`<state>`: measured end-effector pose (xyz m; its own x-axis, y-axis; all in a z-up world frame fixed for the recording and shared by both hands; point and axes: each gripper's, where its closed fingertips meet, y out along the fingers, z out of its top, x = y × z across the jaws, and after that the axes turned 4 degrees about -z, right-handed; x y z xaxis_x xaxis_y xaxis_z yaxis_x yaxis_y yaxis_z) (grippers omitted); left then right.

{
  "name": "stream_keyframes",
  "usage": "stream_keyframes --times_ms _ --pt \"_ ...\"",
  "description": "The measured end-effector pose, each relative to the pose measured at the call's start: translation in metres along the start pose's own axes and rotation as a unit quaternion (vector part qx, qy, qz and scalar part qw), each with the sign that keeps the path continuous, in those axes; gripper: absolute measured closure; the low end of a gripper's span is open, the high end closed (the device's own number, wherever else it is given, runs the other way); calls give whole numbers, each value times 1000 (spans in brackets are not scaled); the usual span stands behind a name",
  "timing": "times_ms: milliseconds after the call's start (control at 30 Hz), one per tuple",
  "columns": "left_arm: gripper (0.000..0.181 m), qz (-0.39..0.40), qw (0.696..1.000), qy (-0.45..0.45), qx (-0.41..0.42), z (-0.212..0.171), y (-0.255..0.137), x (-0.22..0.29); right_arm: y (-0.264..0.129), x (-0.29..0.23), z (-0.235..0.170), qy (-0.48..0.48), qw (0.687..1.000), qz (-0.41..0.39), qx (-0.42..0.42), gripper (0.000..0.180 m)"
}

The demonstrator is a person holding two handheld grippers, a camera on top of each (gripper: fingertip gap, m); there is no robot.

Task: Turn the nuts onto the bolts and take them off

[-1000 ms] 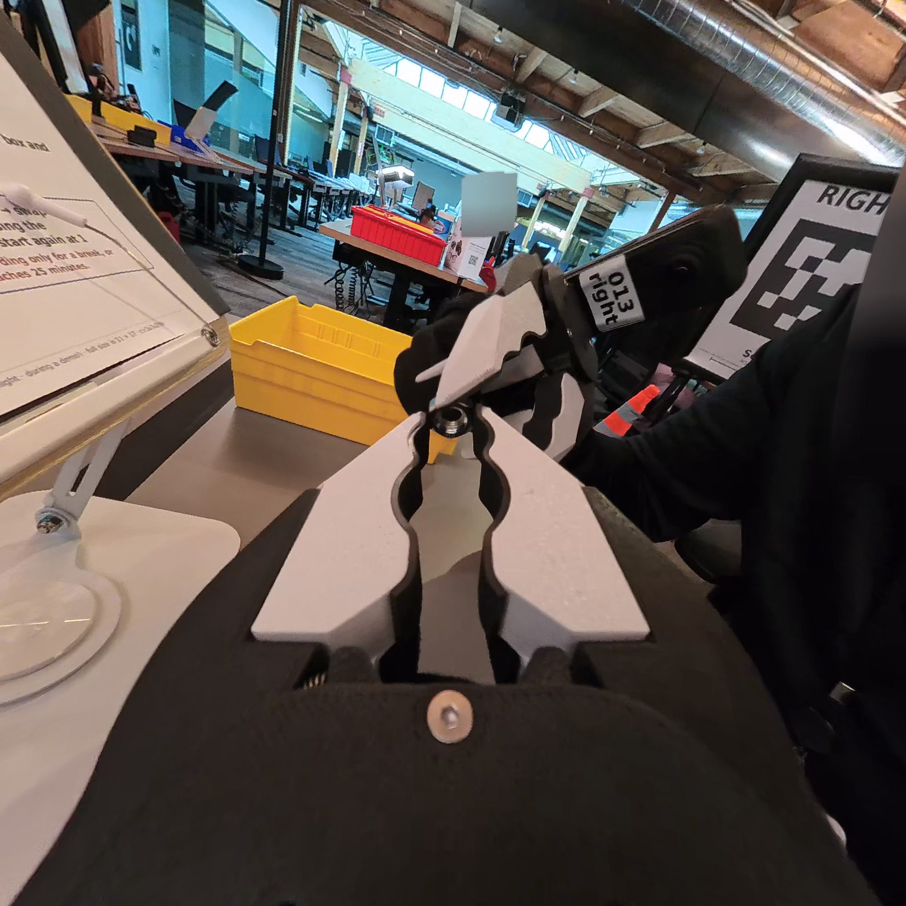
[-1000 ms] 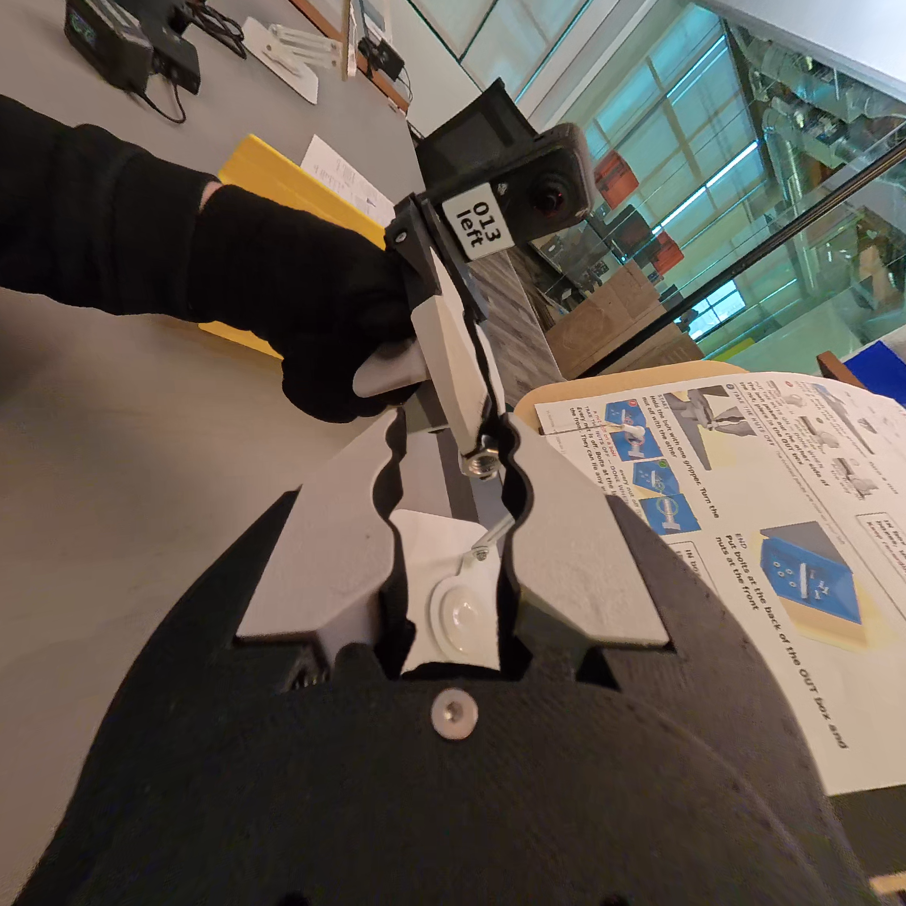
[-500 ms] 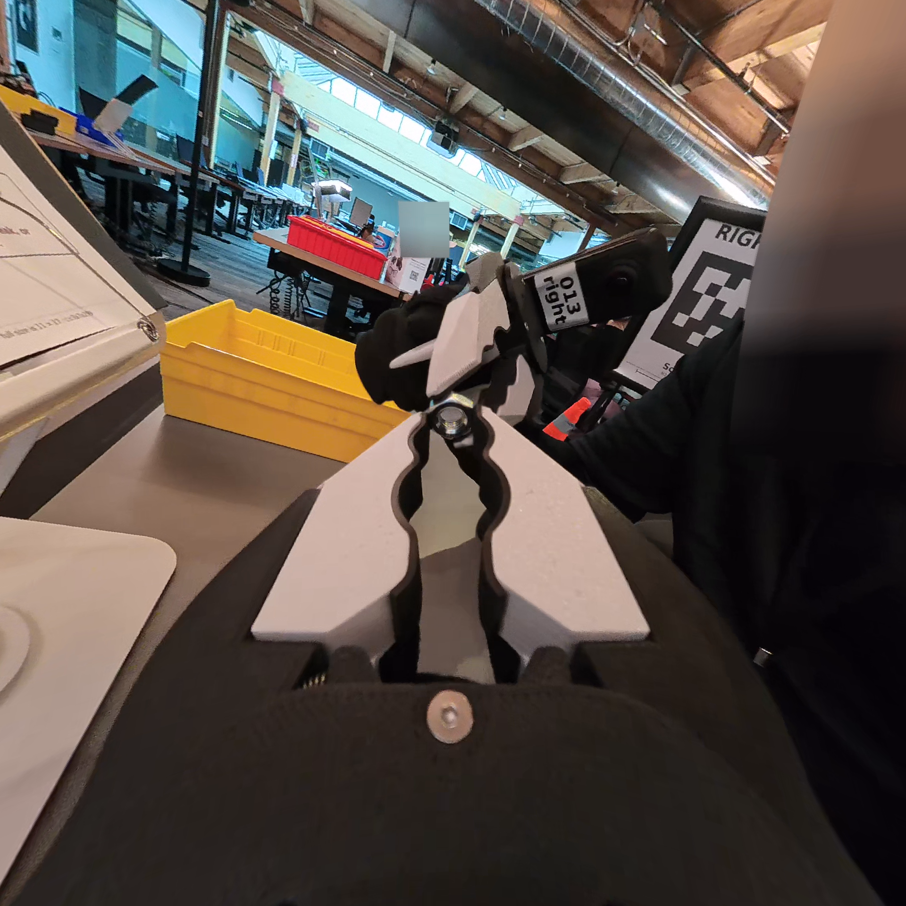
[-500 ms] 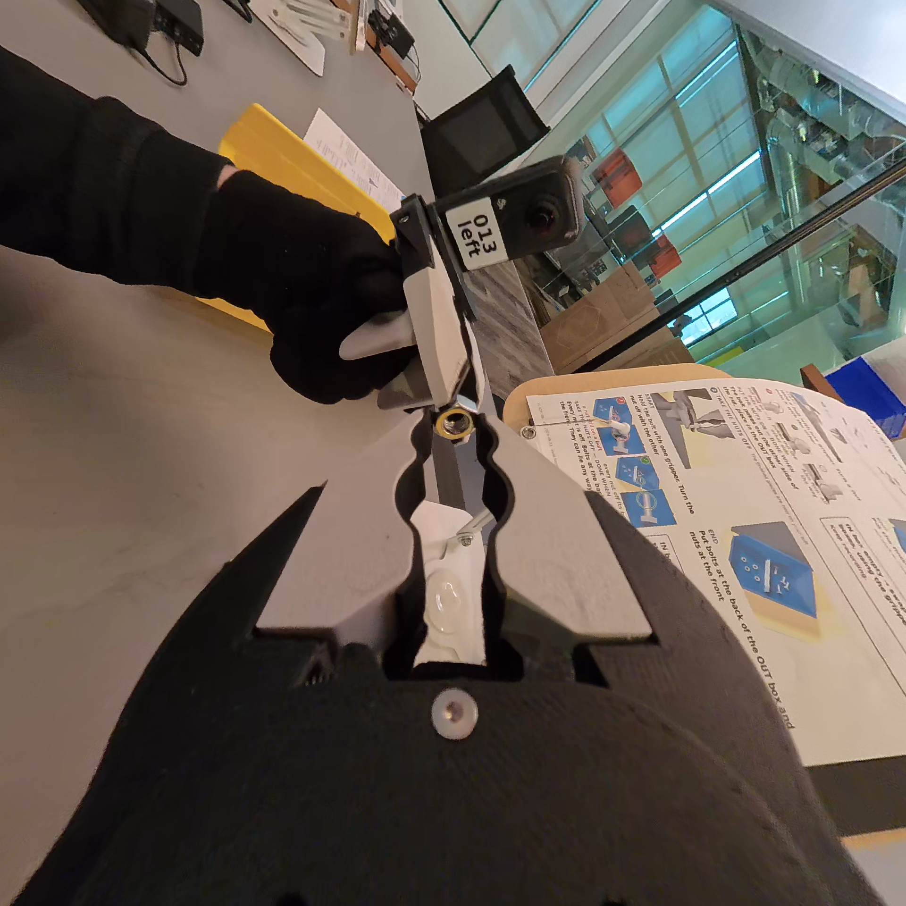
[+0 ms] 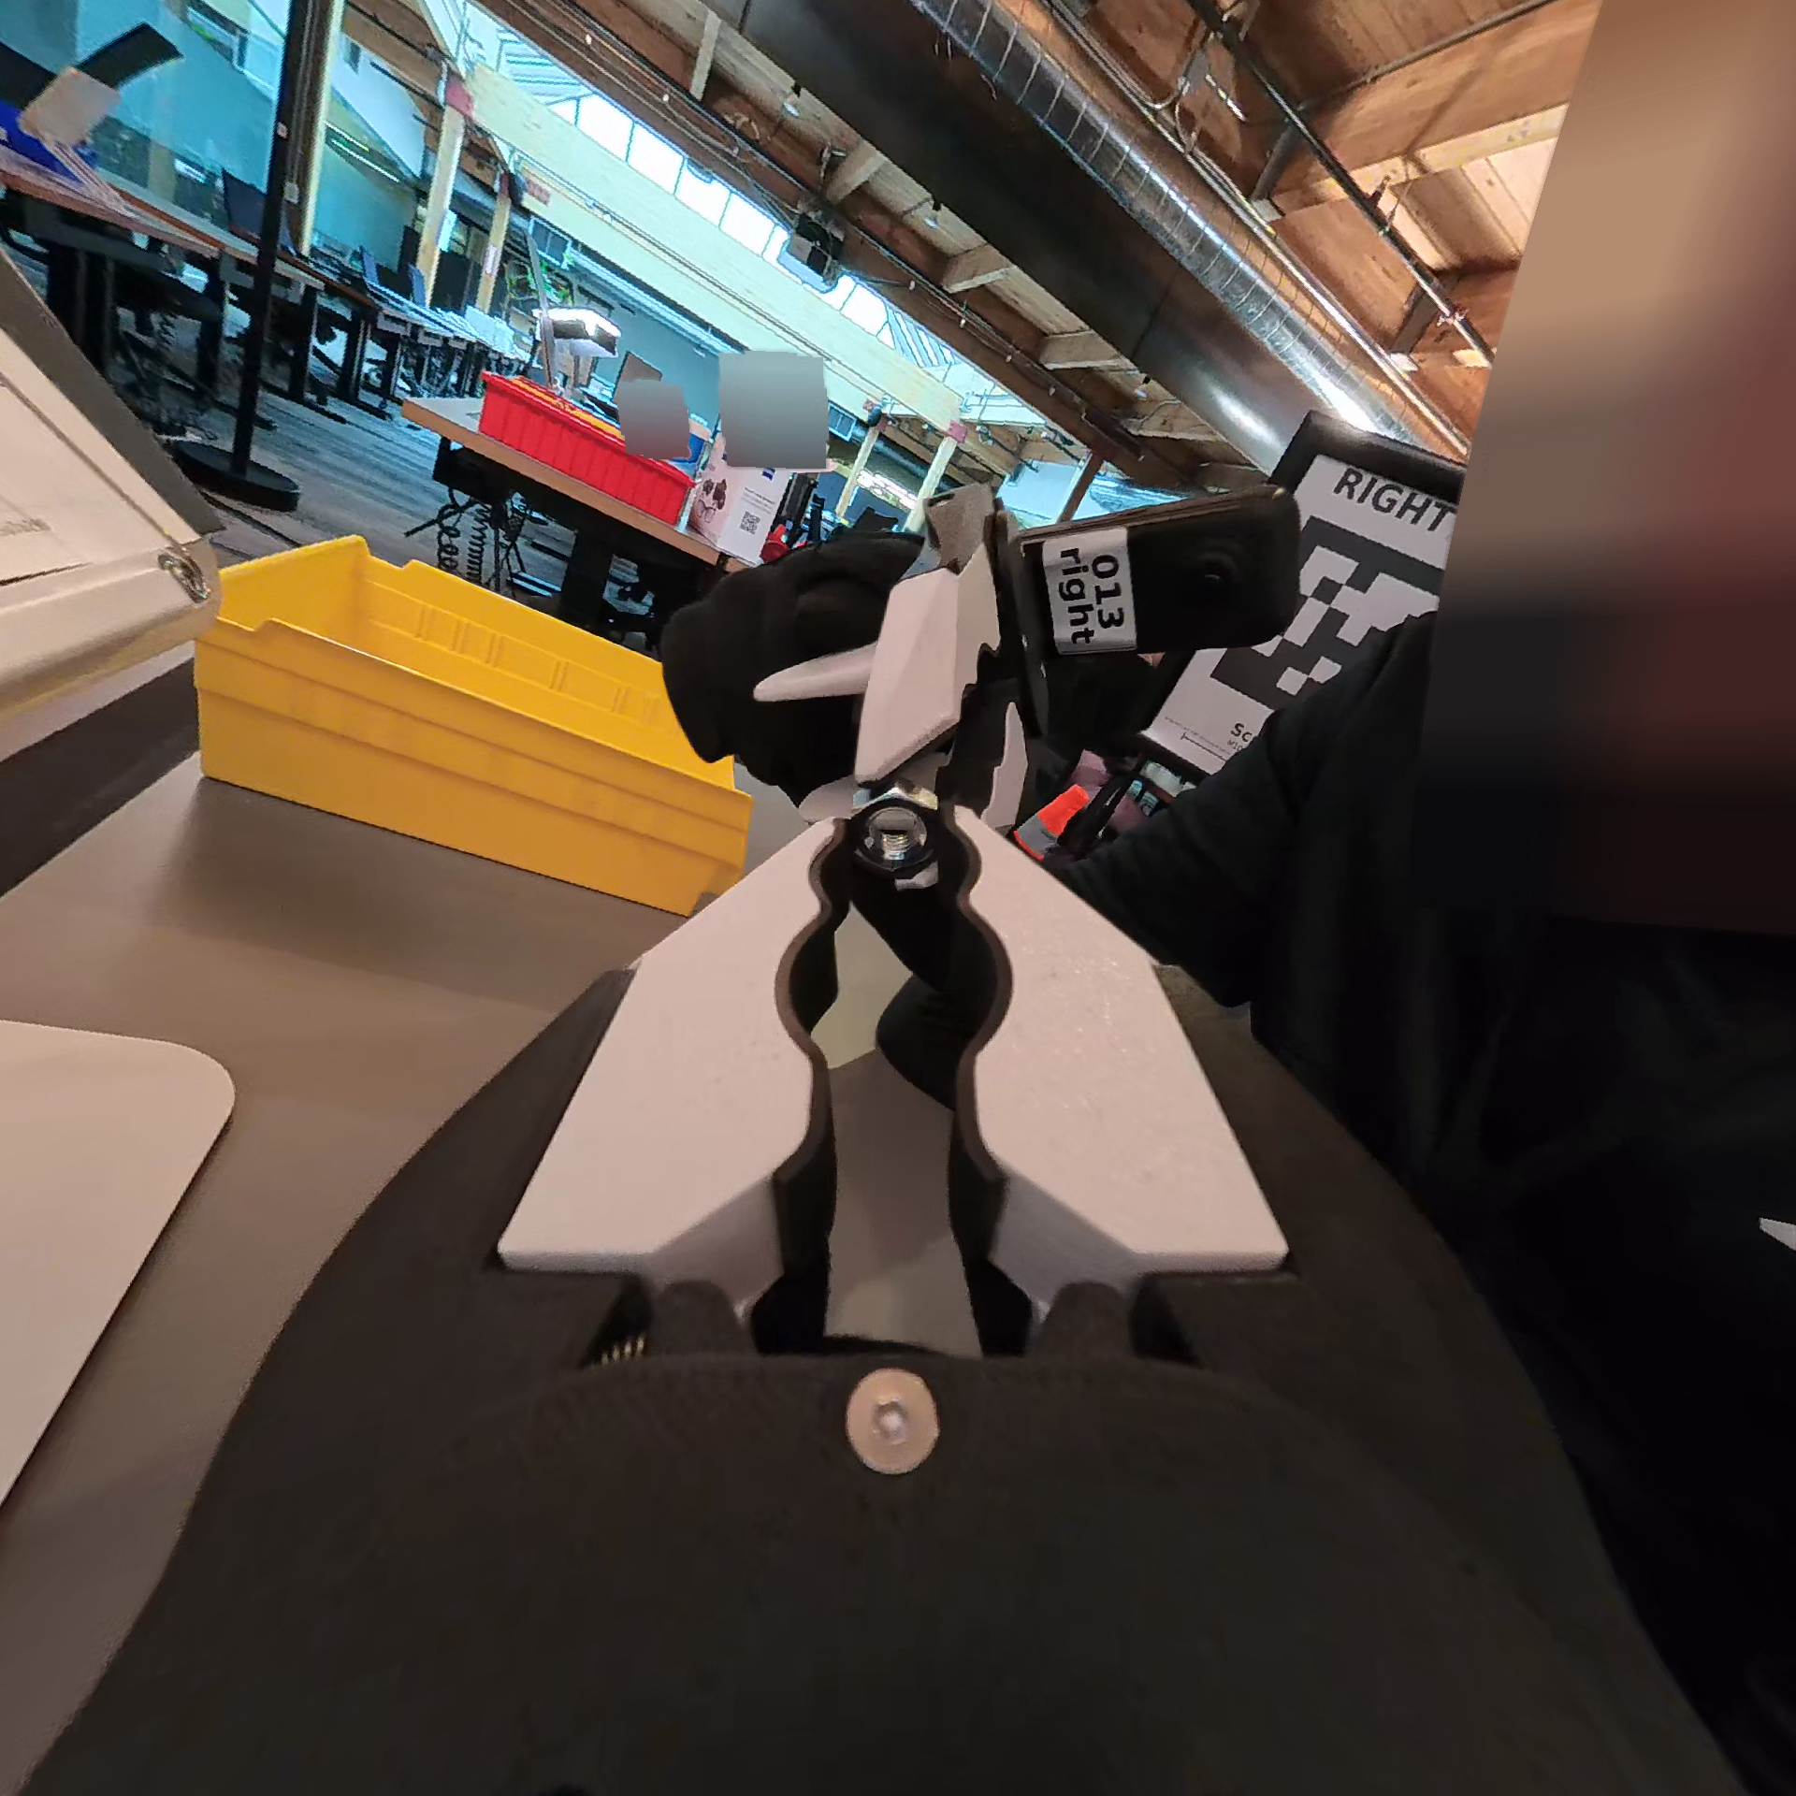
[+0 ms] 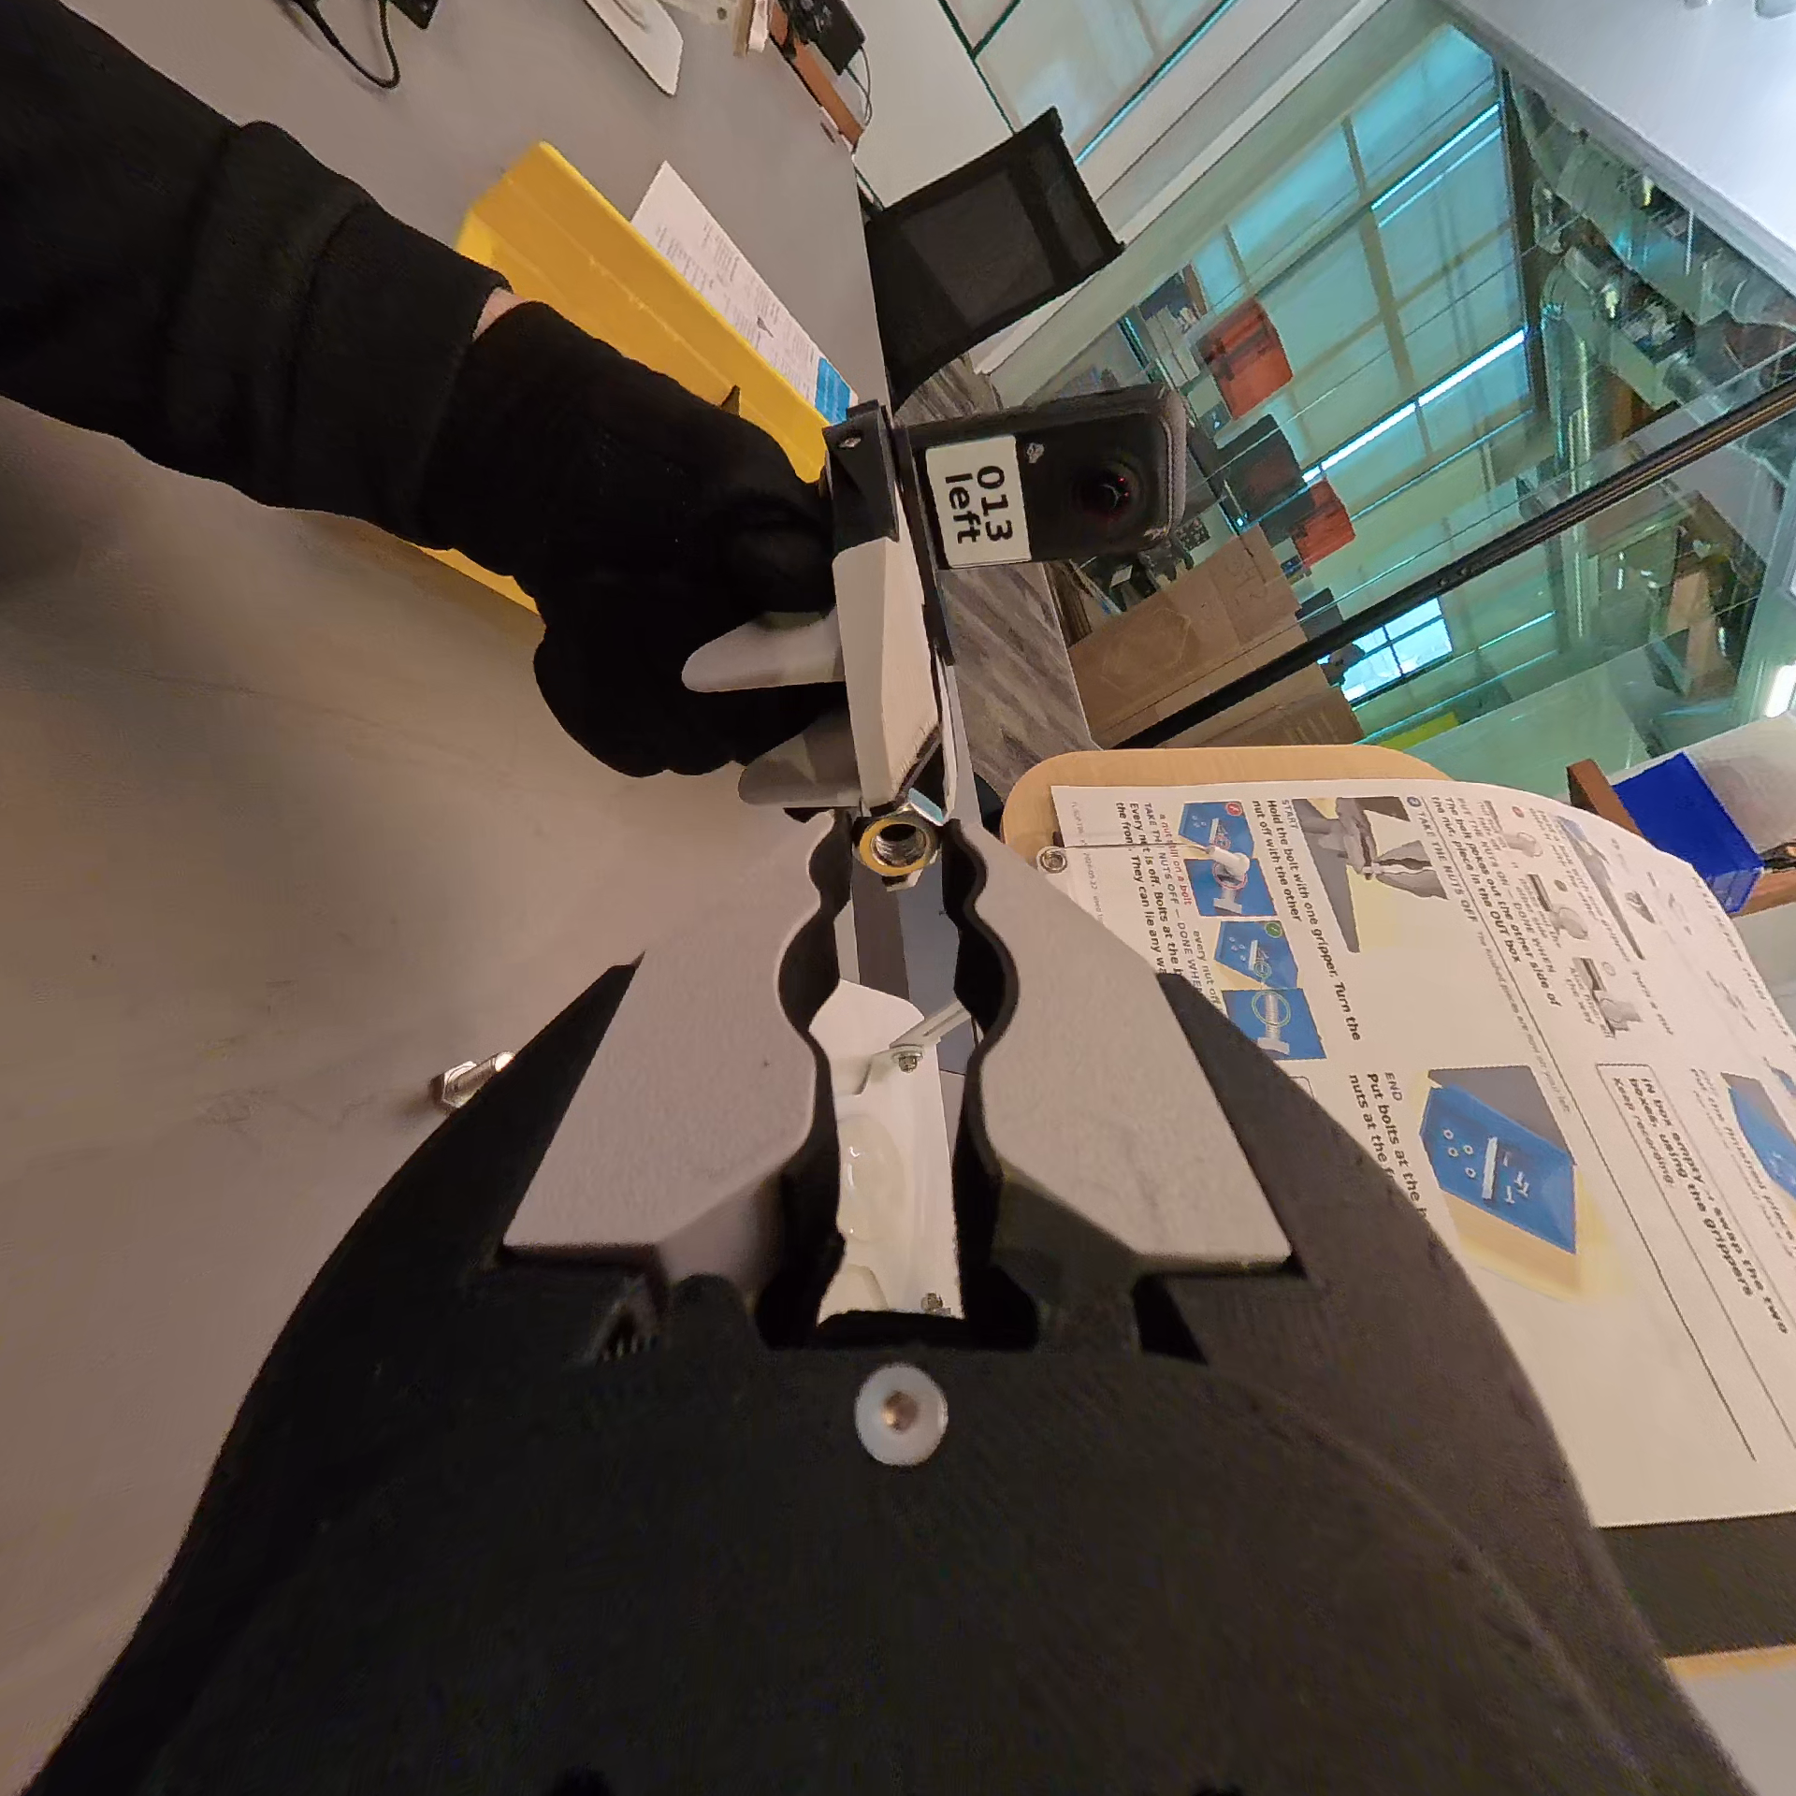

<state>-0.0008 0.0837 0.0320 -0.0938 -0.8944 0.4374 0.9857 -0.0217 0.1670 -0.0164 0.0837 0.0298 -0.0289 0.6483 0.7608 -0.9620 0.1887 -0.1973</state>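
The left gripper [image 5: 892, 855] is pinching a nut [image 5: 891, 844] at its fingertips, and the right gripper [image 6: 899, 847] is closing on a nut [image 6: 894, 844] where the tips meet. Which gripper truly grips, I cannot tell. Judging by the task, keeping the threads square matters. A loose bolt [image 6: 469, 1077] is lying left of the right gripper. The yellow bin [image 5: 457, 714], left of the nut, is hiding its contents.
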Motion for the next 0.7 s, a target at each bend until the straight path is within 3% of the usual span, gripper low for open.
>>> stream_keyframes --times_ms 467,700 --pt "161 21 1000 -18 7 4 0 -5 -1 5 -2 20 1000 -6 2 164" --pt "154 80 996 -31 -10 2 -6 -19 -7 8 -14 30 999 2 -25 164"
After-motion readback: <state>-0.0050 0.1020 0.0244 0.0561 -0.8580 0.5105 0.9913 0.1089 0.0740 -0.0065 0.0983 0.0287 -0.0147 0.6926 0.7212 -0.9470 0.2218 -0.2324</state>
